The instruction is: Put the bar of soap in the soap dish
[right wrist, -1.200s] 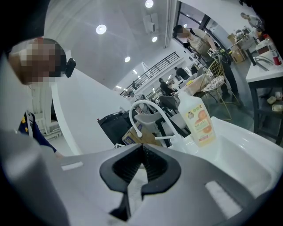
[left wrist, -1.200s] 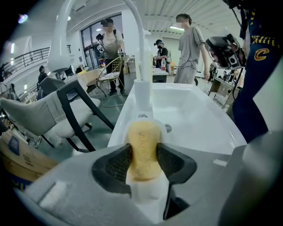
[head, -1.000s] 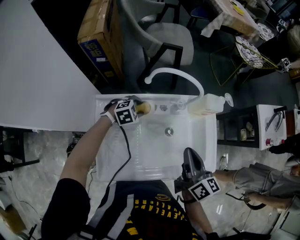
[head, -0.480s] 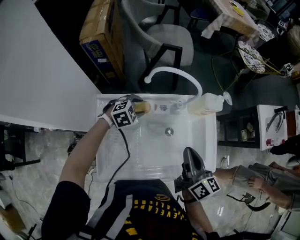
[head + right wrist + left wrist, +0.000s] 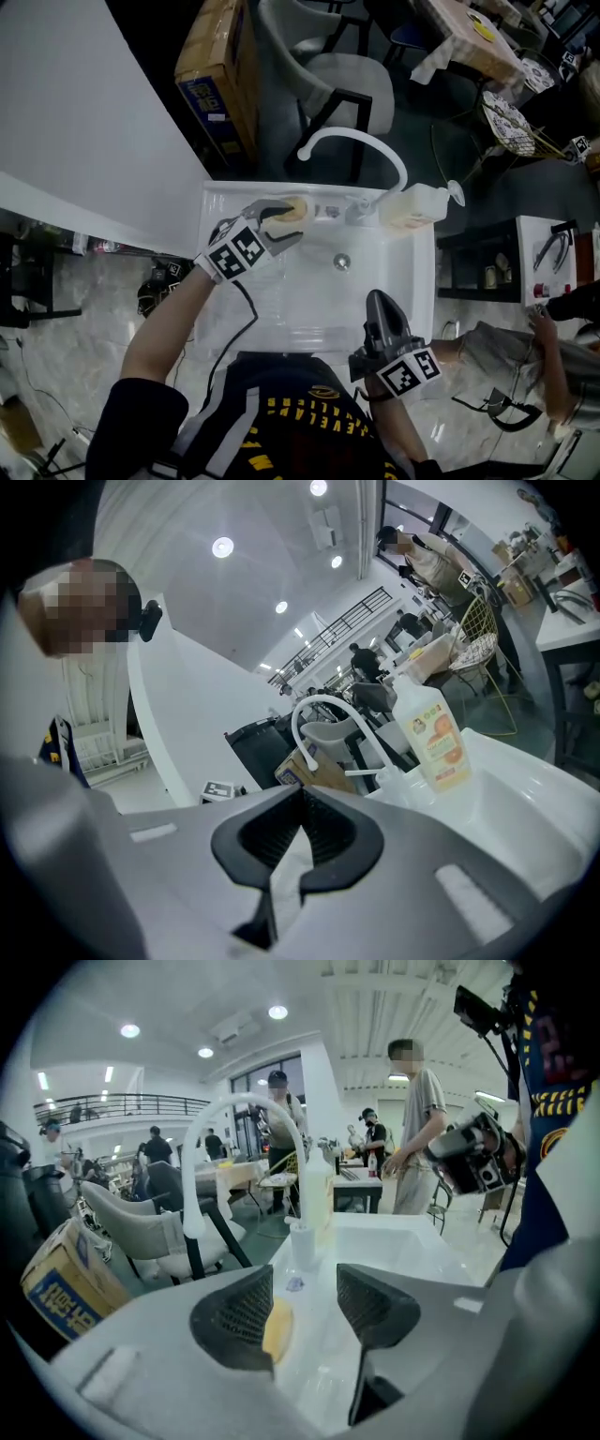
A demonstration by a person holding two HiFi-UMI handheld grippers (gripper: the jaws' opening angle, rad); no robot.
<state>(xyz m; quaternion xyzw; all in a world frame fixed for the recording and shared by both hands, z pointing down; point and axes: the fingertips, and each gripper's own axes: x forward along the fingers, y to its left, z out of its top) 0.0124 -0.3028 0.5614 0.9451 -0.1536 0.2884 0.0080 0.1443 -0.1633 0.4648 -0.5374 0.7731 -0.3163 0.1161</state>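
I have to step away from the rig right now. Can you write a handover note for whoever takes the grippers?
Left gripper: open, jaws apart over the back-left ledge of the white sink, gripping nothing.
Right gripper: shut, empty, by the sink's near rim.
Yellow bar of soap: lying on that ledge beside the left jaw, not gripped.
Done: soap looks set down.
Left: I cannot make out a separate soap dish; check the soap sits in one.
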